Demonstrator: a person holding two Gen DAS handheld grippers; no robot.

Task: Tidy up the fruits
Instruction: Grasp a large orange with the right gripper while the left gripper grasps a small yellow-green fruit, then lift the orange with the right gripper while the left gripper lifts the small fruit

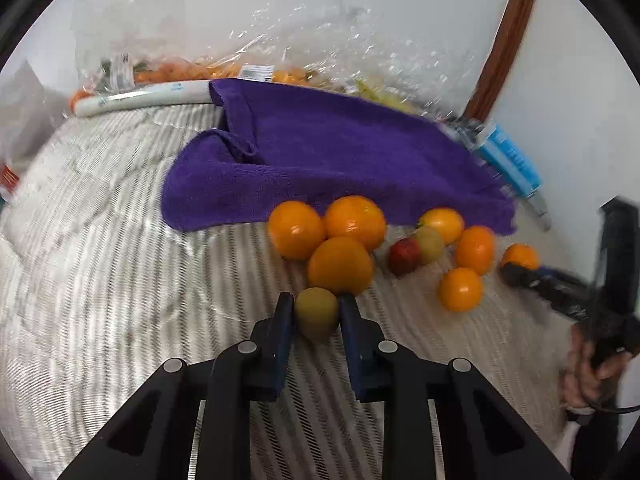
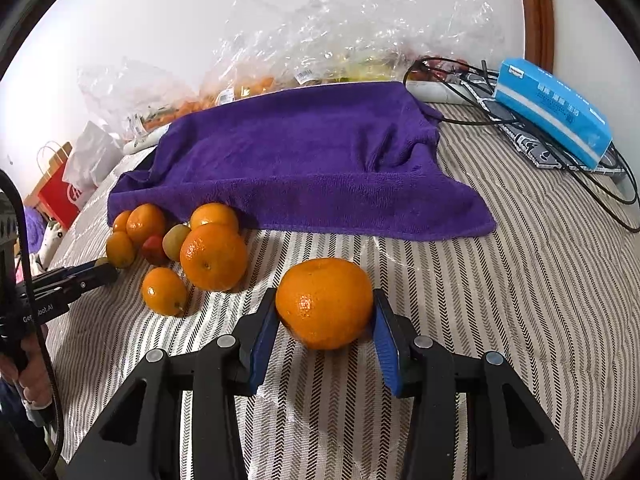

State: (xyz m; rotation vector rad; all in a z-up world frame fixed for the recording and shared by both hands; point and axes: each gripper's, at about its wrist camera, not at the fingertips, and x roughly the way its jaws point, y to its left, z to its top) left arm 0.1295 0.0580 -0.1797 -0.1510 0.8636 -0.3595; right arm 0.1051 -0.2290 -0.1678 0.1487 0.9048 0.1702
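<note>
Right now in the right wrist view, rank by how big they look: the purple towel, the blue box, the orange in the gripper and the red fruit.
1. Purple towel, by far.
2. Blue box.
3. Orange in the right gripper; nearest the camera, so it looks enlarged.
4. Red fruit, smallest, partly hidden.

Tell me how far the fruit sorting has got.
Nothing looks sorted yet. In hand: the left claw is shut on a small green fruit, and the right claw grips an orange. Left to do: the mixed pile of oranges and small fruits by the purple towel.
</note>
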